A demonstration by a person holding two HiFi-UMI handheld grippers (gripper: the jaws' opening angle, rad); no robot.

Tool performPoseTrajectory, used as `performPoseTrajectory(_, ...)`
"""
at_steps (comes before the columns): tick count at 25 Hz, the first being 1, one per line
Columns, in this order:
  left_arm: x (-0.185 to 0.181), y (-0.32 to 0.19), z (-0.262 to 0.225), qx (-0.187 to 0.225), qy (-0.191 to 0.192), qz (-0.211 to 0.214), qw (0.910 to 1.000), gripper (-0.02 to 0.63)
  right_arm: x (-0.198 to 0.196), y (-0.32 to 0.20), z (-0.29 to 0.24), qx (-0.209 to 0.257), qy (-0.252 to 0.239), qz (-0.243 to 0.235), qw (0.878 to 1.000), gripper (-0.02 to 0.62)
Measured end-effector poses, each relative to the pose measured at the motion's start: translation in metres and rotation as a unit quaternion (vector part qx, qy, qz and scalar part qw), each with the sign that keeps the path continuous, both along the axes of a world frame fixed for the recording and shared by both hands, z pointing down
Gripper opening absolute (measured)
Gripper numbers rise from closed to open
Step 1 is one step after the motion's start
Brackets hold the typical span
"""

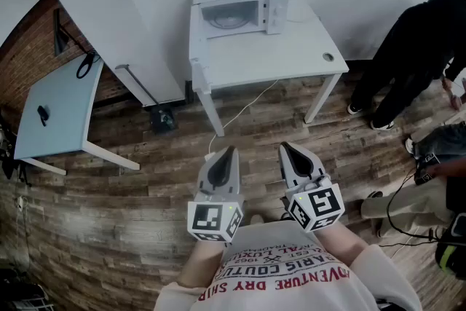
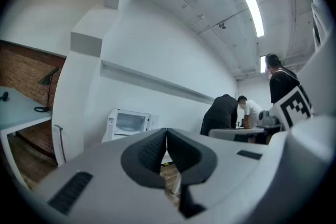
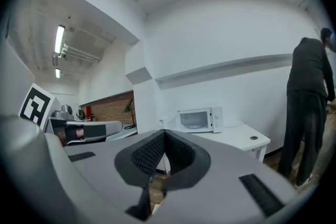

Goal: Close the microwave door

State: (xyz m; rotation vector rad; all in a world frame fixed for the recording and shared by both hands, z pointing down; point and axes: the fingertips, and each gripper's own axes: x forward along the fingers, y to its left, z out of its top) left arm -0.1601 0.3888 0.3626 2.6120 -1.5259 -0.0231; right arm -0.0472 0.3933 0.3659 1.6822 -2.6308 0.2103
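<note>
The microwave (image 1: 240, 14) has a smooth white shell with a slight shine. The worktop (image 1: 291, 58) under it is smooth and white, and not shiny. The floor (image 1: 131, 200) is brown wood planks, streaky and rough looking. The wall (image 1: 33, 40) on the left is rough red brick. The left gripper (image 1: 228, 151) and right gripper (image 1: 285, 147) are smooth grey plastic, dull and not shiny. Their fingers (image 2: 149, 152) have black pads with small bumpy ridges. The person's top (image 1: 284, 280) is soft cloth.
</note>
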Motion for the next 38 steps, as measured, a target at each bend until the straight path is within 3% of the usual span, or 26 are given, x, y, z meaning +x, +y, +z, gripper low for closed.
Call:
performPoseTrajectory(24,-0.010,-0.034,0.019,-0.030,0.017,0.011,0.9993,0.008,-0.012,-0.039,0.018,-0.030,0.007,0.002,1.000,0.012)
performPoseTrajectory(30,0.000,-0.072,0.029,-0.037,0.014,-0.005,0.9992,0.008,0.000,-0.079,0.026,-0.035,0.007,-0.014,0.999,0.012)
performPoseTrajectory(38,0.036,-0.152,0.024,-0.029,0.006,-0.025,0.9992,0.008,0.035,-0.170,0.021,-0.034,-0.005,-0.040,0.999,0.012)
